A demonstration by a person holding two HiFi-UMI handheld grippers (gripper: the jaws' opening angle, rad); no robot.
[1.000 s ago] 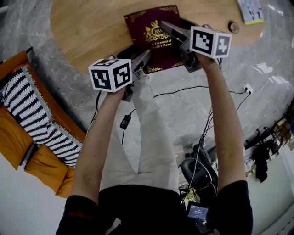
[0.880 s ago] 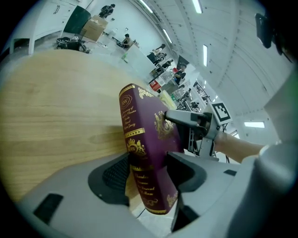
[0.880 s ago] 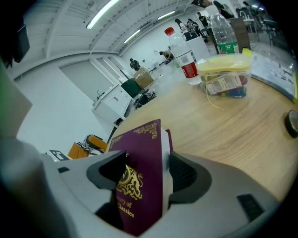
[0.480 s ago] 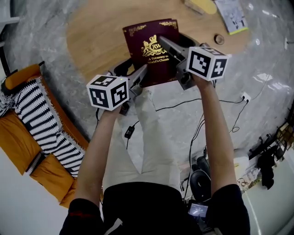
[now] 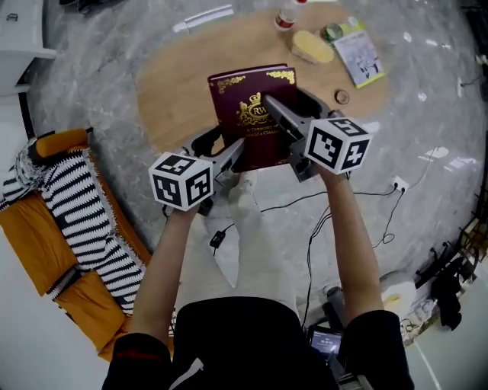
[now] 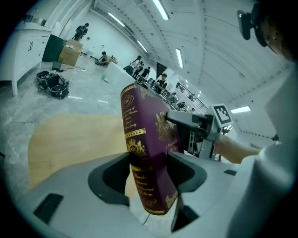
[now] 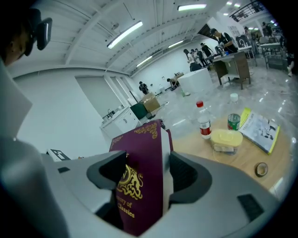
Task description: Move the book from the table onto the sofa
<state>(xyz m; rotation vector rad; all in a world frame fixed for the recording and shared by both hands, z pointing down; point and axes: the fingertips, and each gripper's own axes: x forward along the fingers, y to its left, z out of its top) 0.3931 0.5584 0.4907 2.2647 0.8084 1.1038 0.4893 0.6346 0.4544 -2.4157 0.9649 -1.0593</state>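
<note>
Between both pairs of jaws at once: maroon hardcover book (image 5: 254, 114) with gold crest and gilt corner ornaments, held in the air clear of the tabletop, front cover facing up. Left gripper (image 5: 231, 155) clamped on the book's spine side near a lower corner, pads pressing the front and back covers, spine turned toward its camera. Right gripper (image 5: 276, 110) clamped on the opposite, page-edge side, one jaw lying across the crest, the other under the back cover. Below and beyond both grippers, oval wooden table (image 5: 175, 84). Farther out past the right gripper's jaws, on that table: red-labelled bottle (image 5: 286, 15), yellow-lidded container (image 5: 311, 47), green can (image 5: 331, 32), booklet (image 5: 358, 57) with a yellow edge, and nearest the gripper a small ring (image 5: 342, 97). Off to the left gripper's outer side, lower down: orange sofa (image 5: 30, 236) draped with a black-and-white striped throw (image 5: 80, 221). Under both wrists, grey marbled floor (image 5: 427, 190) with black cables (image 5: 305, 199).
</note>
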